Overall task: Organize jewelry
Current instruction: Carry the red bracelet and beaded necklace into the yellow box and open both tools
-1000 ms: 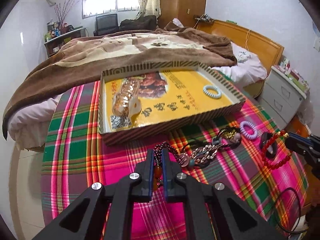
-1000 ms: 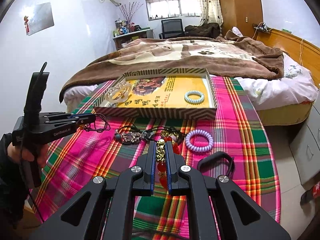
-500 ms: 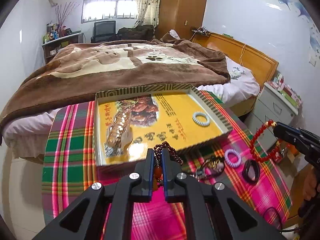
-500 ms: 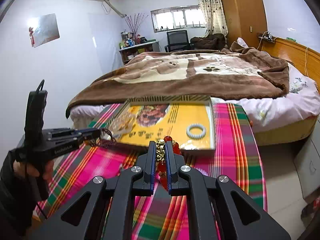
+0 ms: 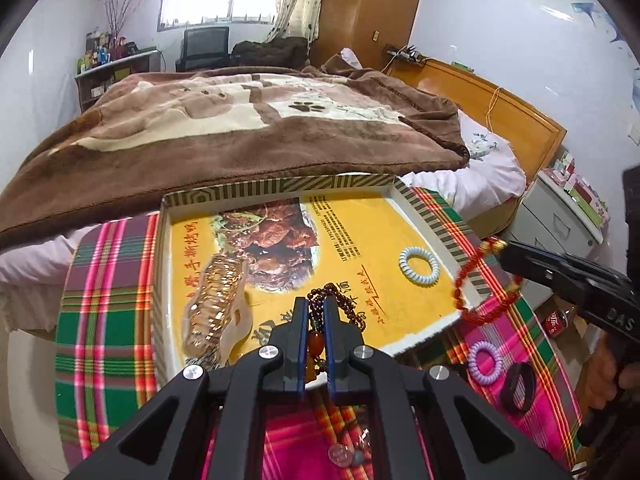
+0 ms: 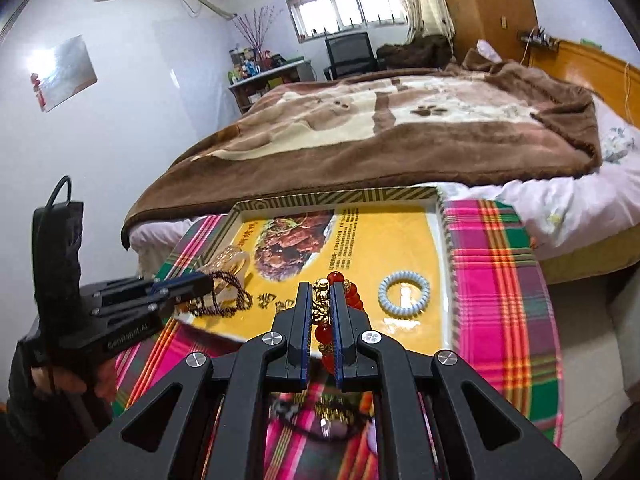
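My left gripper (image 5: pixel 316 306) is shut on a dark brown bead bracelet (image 5: pixel 340 306) and holds it over the near part of the yellow tray (image 5: pixel 360 220). It also shows in the right wrist view (image 6: pixel 200 282). My right gripper (image 6: pixel 321 290) is shut on a red bead bracelet with gold charms (image 6: pixel 322 304), over the tray's (image 6: pixel 400 224) near edge. The red bracelet (image 5: pixel 476 280) hangs at the tray's right corner in the left wrist view. A pale blue coil band (image 5: pixel 419 266) and a gold bangle holder (image 5: pixel 216 296) lie in the tray.
The tray sits on a plaid tablecloth (image 5: pixel 104 308). A purple coil band (image 5: pixel 485 361) and a black band (image 5: pixel 518 387) lie on the cloth at the right. More jewelry (image 6: pixel 328 412) lies below my right gripper. A bed with a brown blanket (image 5: pixel 240 120) stands behind.
Both grippers have lifted their bracelets off the cloth and moved forward to the tray. The tray now looks closer in both views.
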